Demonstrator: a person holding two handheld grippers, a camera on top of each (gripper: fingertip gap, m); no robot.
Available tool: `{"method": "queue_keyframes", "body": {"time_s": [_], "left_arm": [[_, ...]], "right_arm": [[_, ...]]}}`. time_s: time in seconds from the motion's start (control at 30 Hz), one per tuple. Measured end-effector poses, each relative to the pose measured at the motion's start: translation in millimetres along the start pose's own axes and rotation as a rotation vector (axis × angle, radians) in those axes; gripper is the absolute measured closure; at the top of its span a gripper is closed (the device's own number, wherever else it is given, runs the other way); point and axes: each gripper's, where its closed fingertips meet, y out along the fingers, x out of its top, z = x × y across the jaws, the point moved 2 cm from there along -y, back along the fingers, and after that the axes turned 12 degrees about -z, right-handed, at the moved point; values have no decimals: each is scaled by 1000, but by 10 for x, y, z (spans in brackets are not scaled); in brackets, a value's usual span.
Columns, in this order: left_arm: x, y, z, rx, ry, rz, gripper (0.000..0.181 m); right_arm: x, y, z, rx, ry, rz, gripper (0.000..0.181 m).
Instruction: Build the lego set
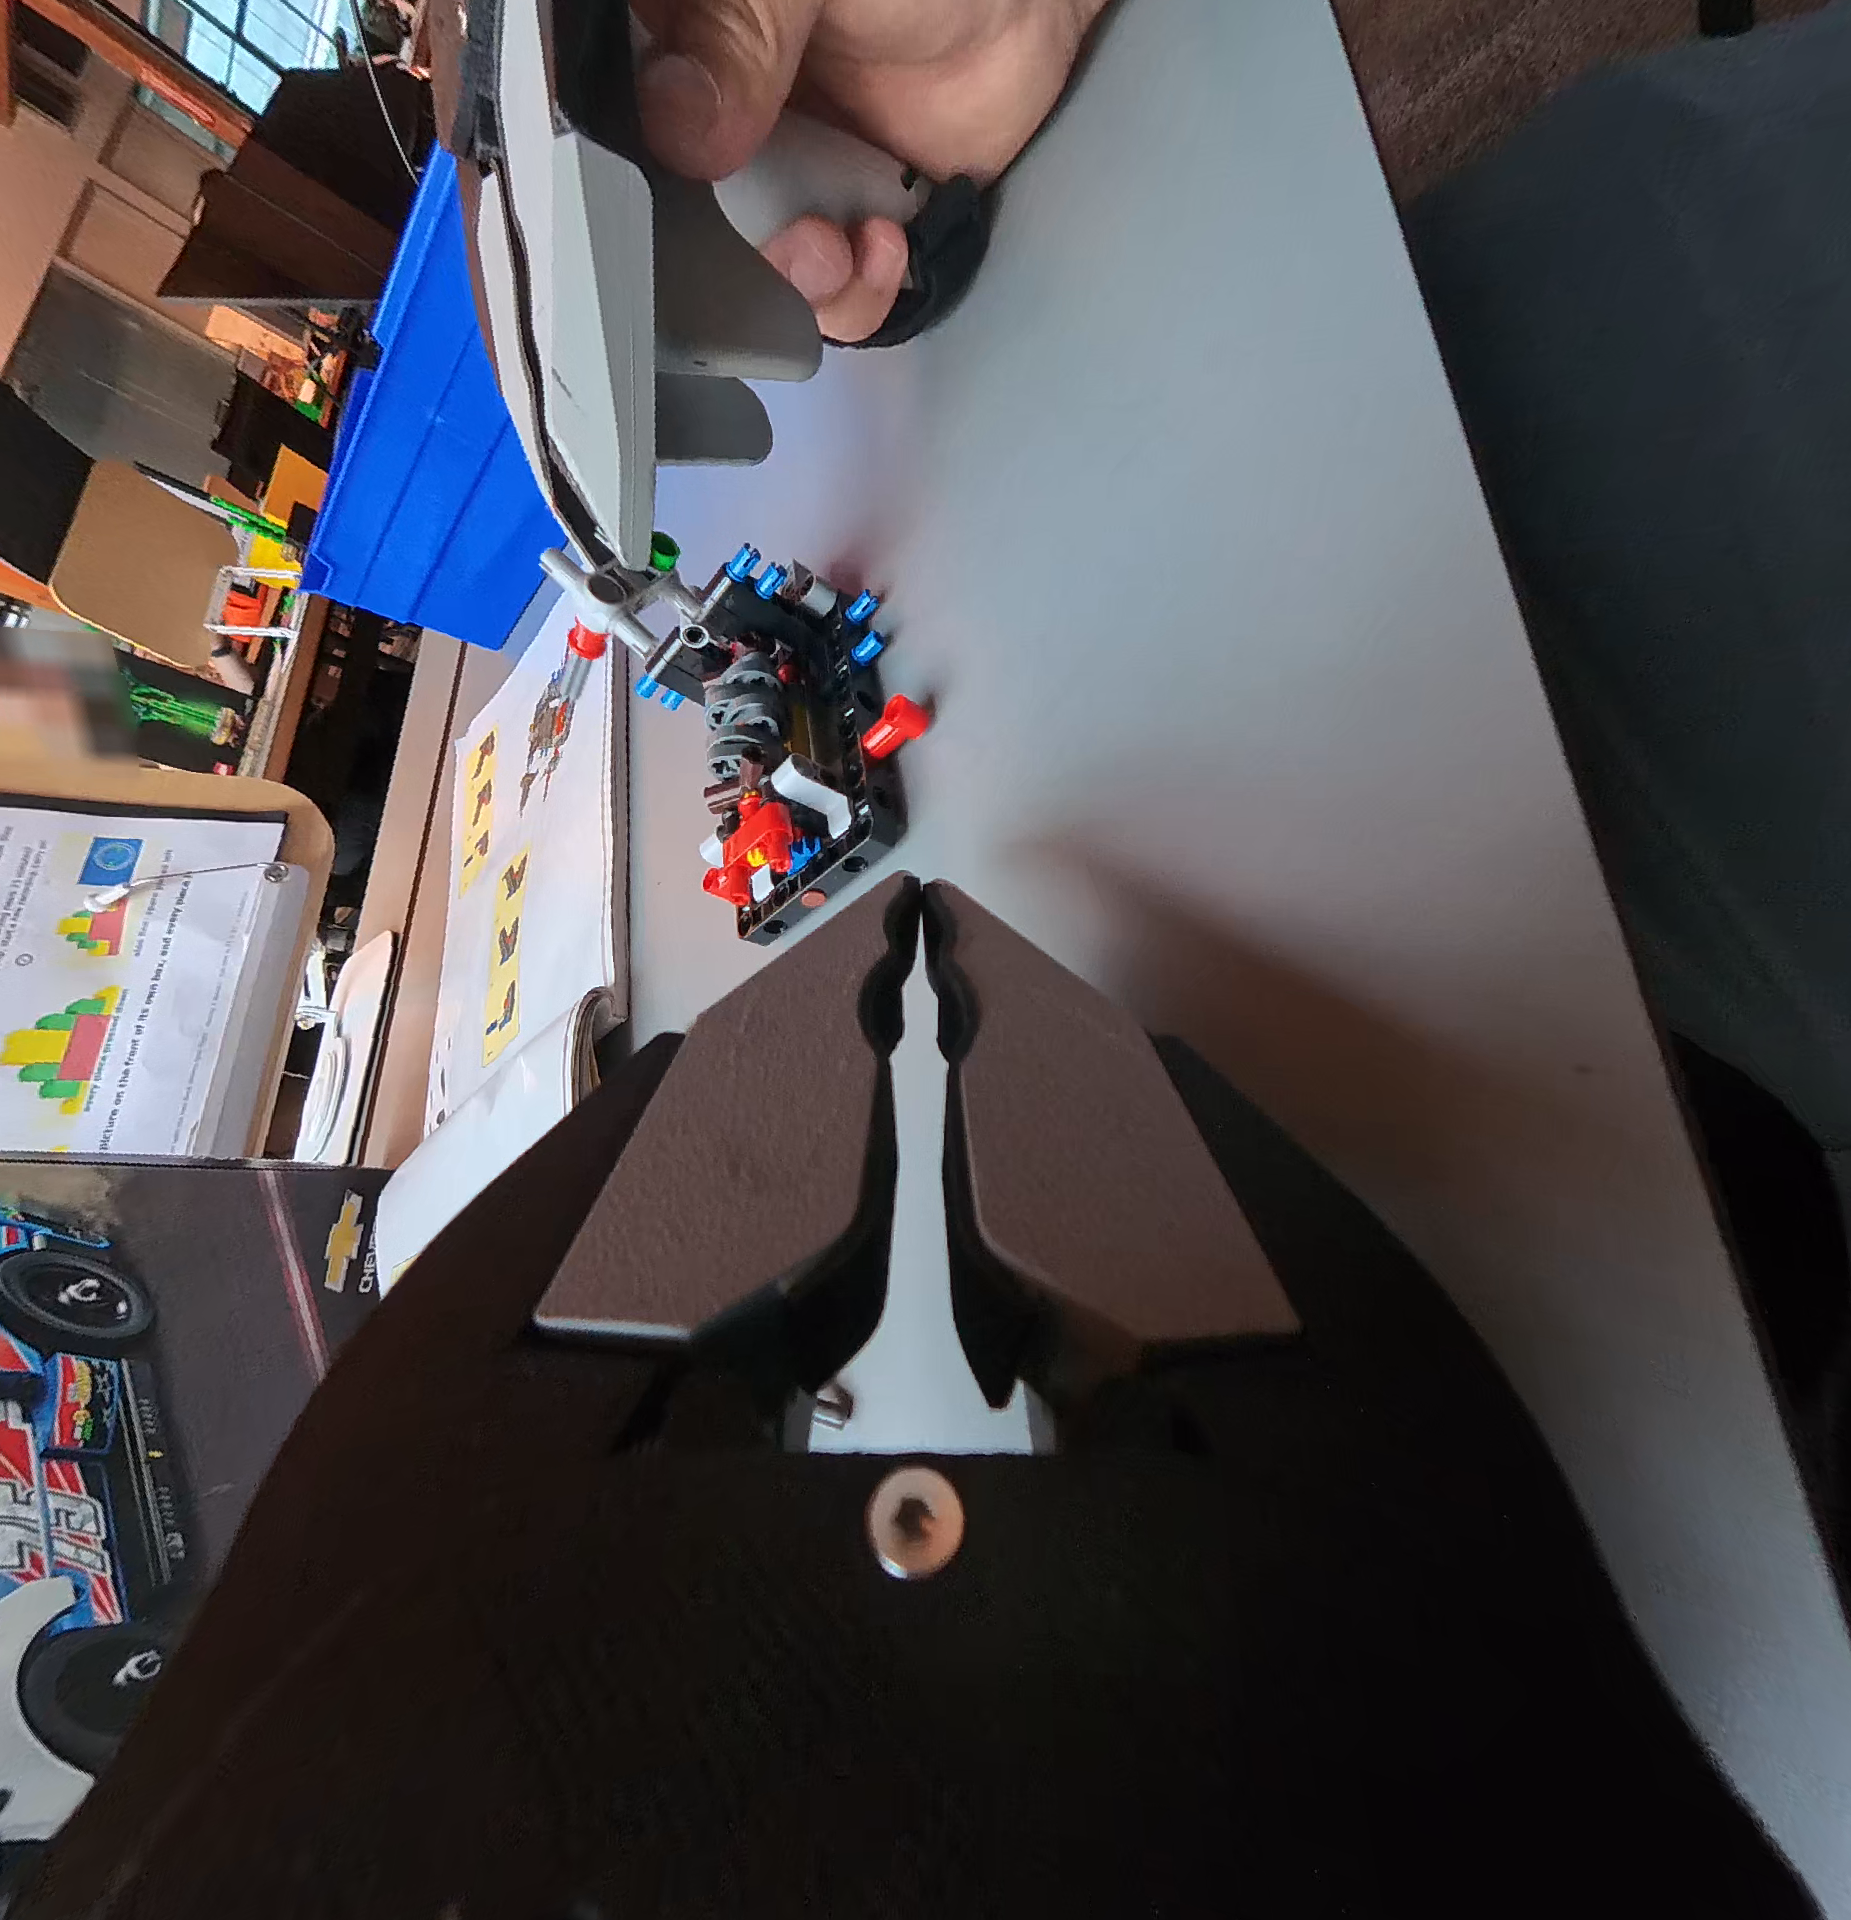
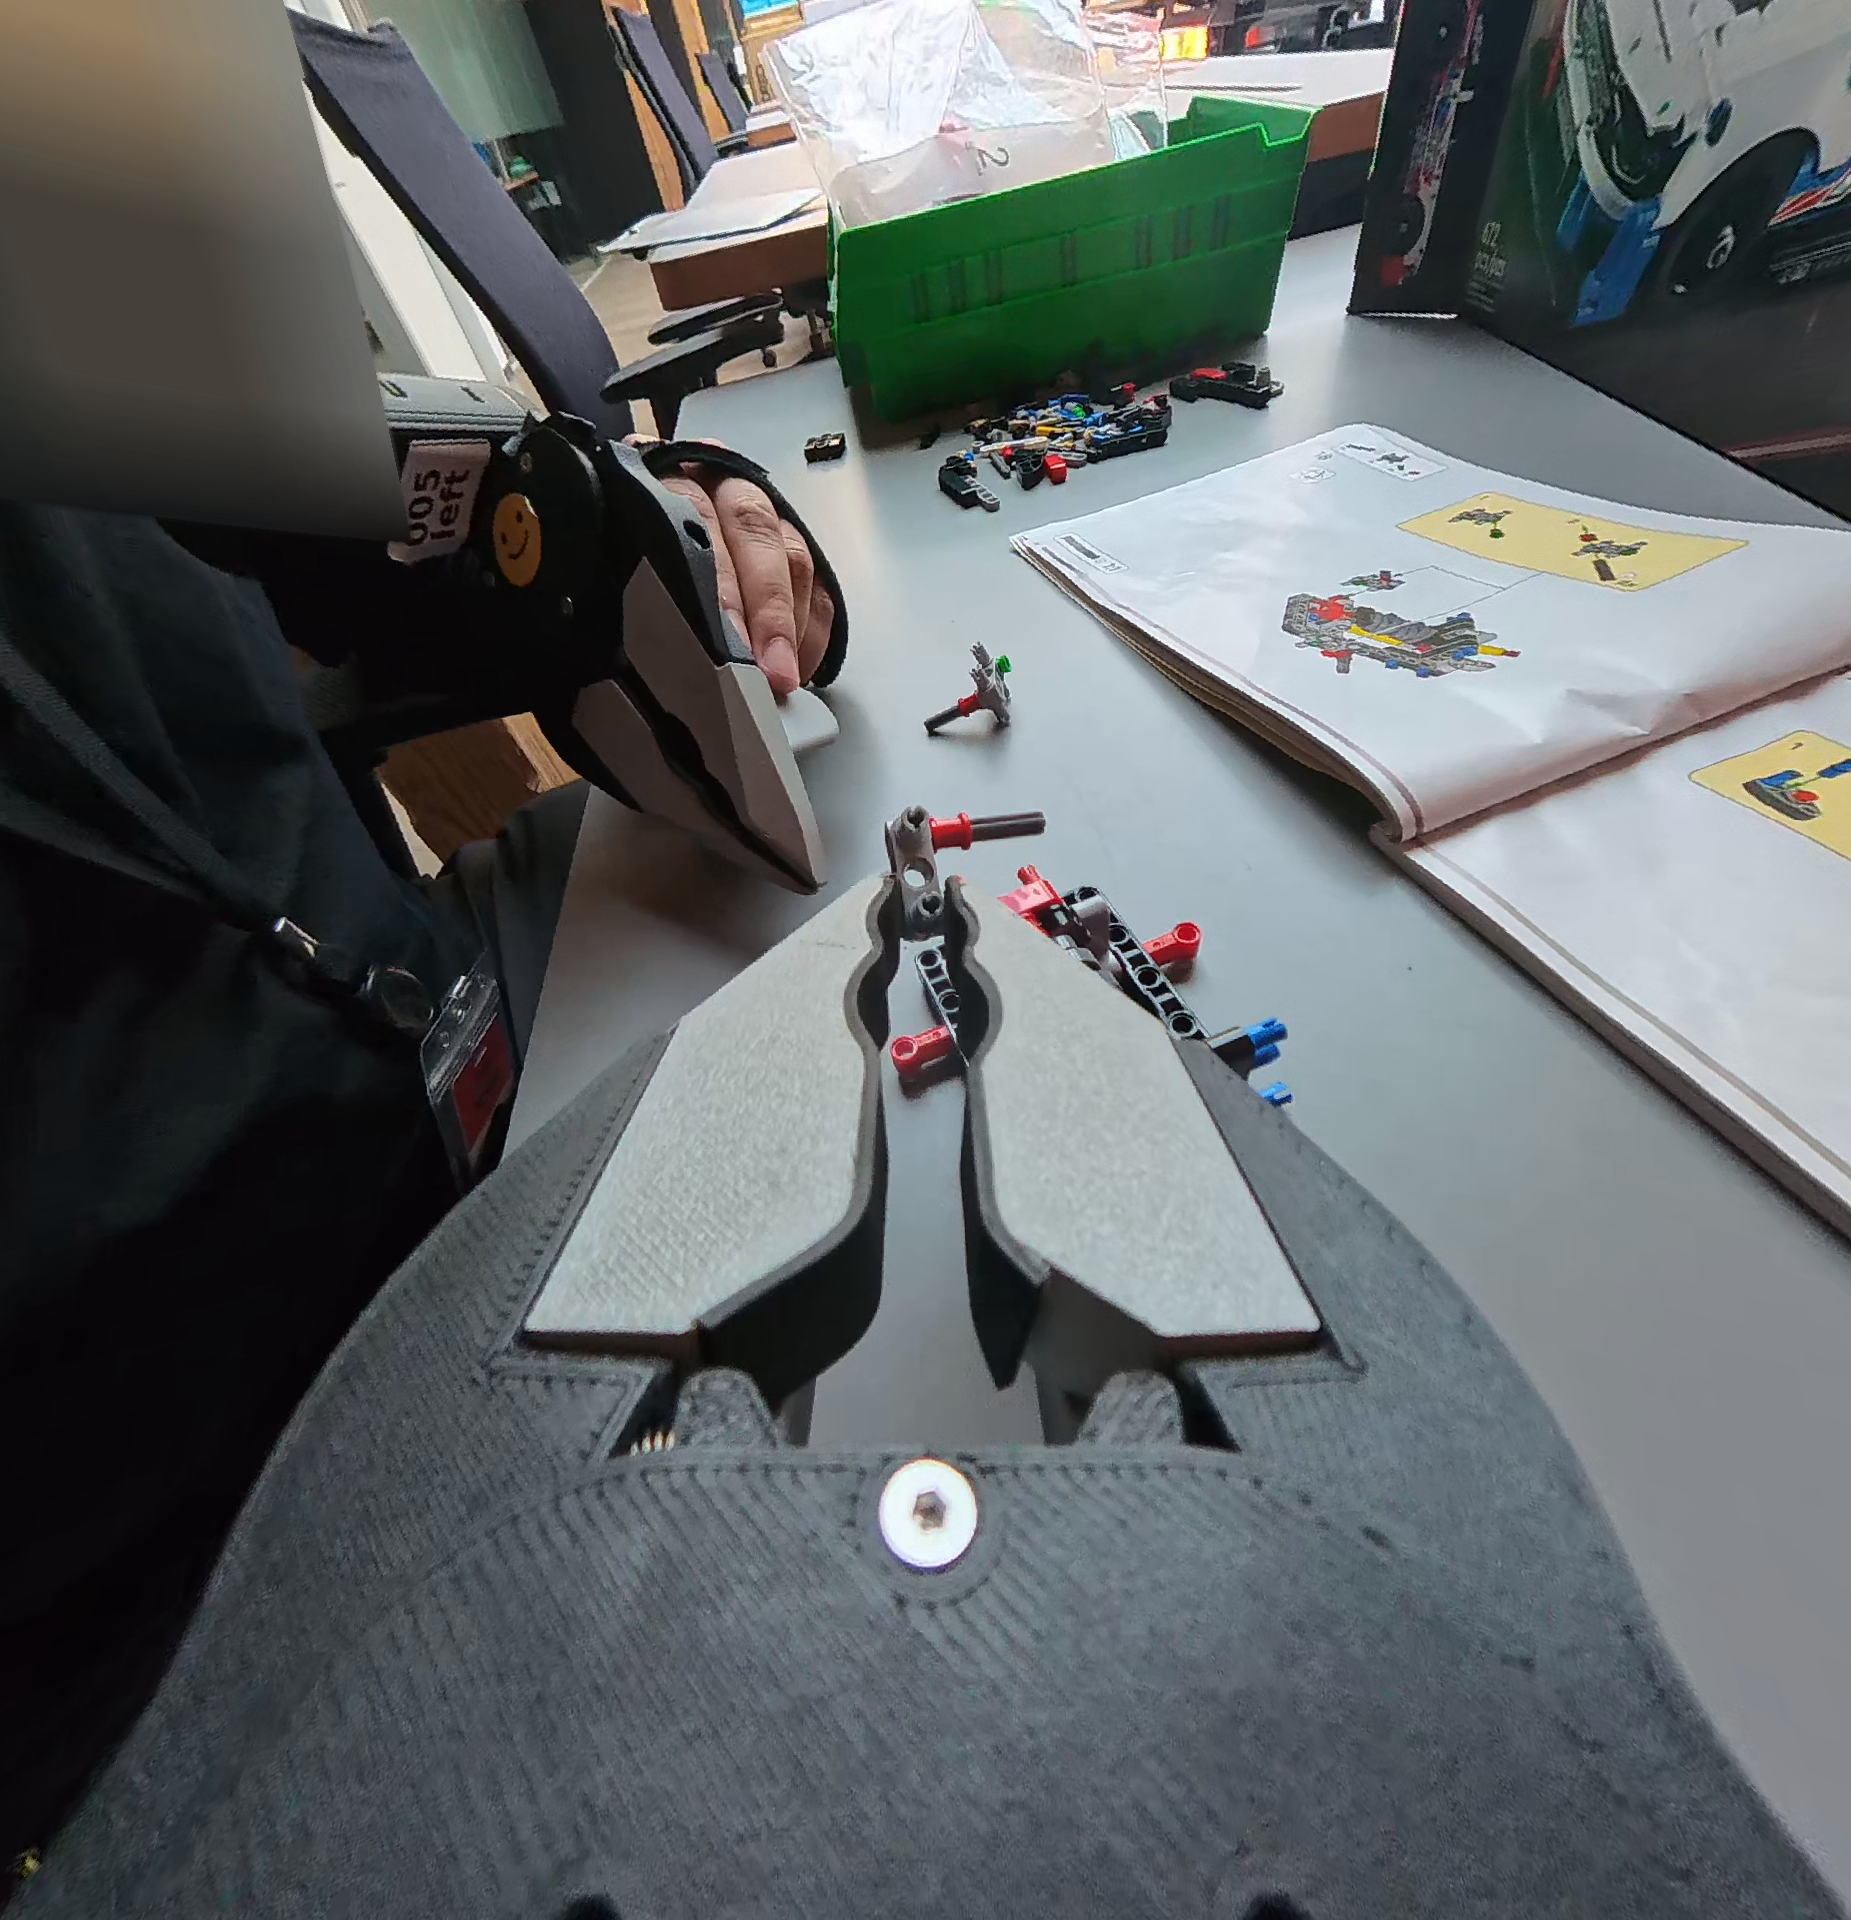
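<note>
a small grey connector piece (image 2: 916, 868) with a red bush and dark axle is pinched between the tips of the right gripper (image 2: 926, 894), just above the part-built lego frame (image 1: 796, 748) lying near the bench's front edge. the left gripper (image 1: 921, 894) is held closed on nothing, tips beside the frame. an open instruction booklet (image 2: 1472, 644) lies farther in.
</note>
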Motion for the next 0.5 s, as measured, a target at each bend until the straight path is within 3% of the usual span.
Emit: {"method": "queue_keyframes", "body": {"time_s": [0.33,0.5], "left_arm": [[-24,-3,32,13,-8,7,181],[20,-69,239,108,-78,-43,181]], "right_arm": [[25,-16,4,3,0,-19,176],[34,-23,-2,1,3,-26,176]]}}
